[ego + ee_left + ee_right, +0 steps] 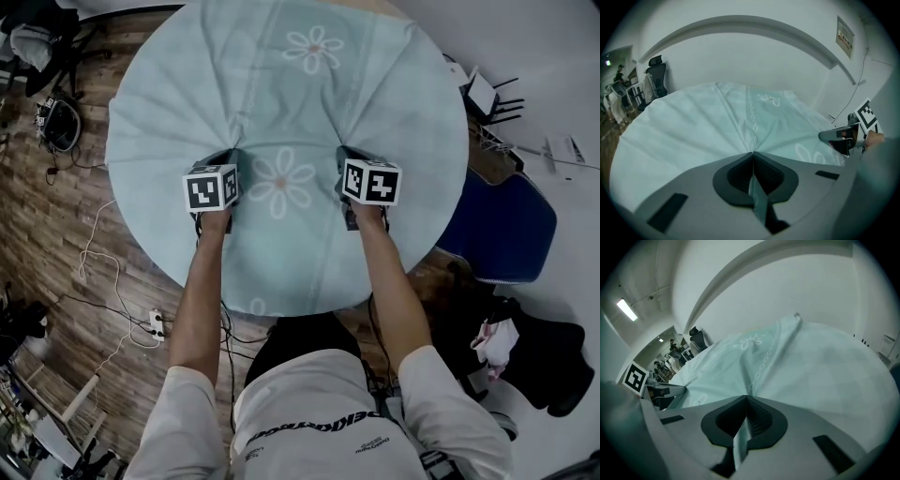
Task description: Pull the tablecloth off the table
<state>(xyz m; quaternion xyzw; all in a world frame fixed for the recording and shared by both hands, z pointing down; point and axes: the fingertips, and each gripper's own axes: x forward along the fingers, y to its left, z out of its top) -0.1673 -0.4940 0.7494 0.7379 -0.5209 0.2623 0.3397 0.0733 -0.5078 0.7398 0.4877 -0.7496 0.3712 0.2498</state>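
A pale blue-green tablecloth (281,84) with white flower prints covers a round table. Both grippers rest on its near half, on either side of a printed flower. My left gripper (234,156) is shut on a pinched fold of the cloth. In the left gripper view its jaws (752,153) meet with a strip of cloth (757,197) caught between the pads. My right gripper (341,153) is likewise shut on a fold, with cloth (739,439) showing between its closed jaws (746,397). Creases fan out across the cloth (717,122) from each pinch.
A blue chair (497,230) stands close to the table's right side. Dark bags and clothes (539,361) lie on the floor at the lower right. Cables and a power strip (156,324) lie on the wooden floor at the left. An office chair (656,75) stands beyond the table.
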